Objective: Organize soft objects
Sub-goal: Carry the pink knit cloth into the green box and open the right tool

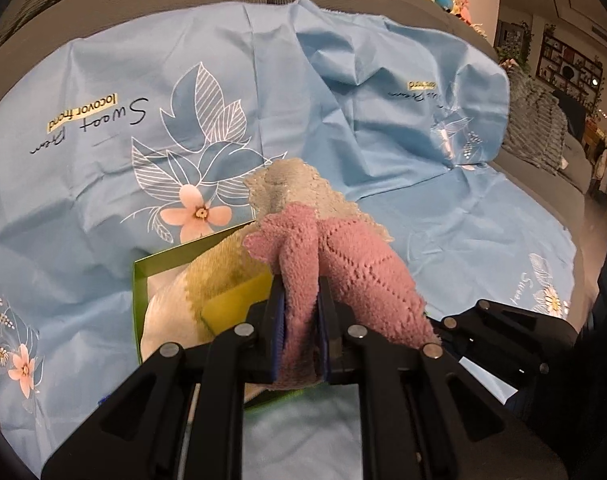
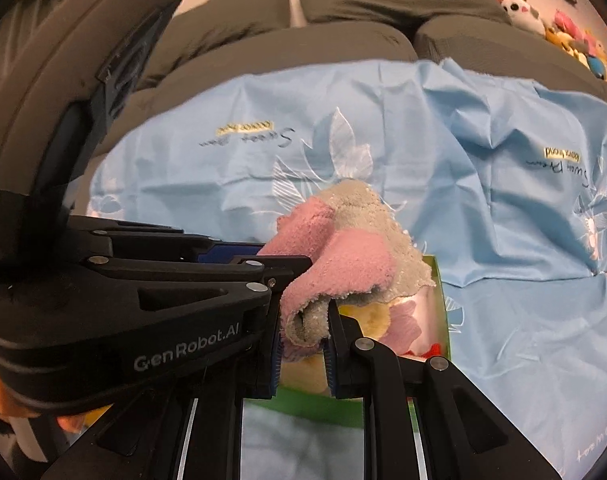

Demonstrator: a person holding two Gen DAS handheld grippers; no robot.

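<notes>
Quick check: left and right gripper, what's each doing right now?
Left gripper: closed on the pink and grey cloth.
Right gripper: closed on another part of the same cloth, above the green box.

Pink-and-grey towel: terry/knit cloth, fuzzy nap, scalloped edge, matt. Pale yellow cloth under it: same fluffy pile. Green box: thin card by the look, slight sheen on the walls. Blue sheet: thin, smooth woven or non-woven fabric, creased, low sheen, printed leaves and flowers. Sofa cushions: grey ribbed upholstery cloth, matt, coarse texture. Left gripper and right gripper: black matt plastic links, bright metal pivot pins, blue ridged pads that look rubbery. Left gripper housing: black plastic, semi-gloss. Plush toys: soft pile fabric.
</notes>
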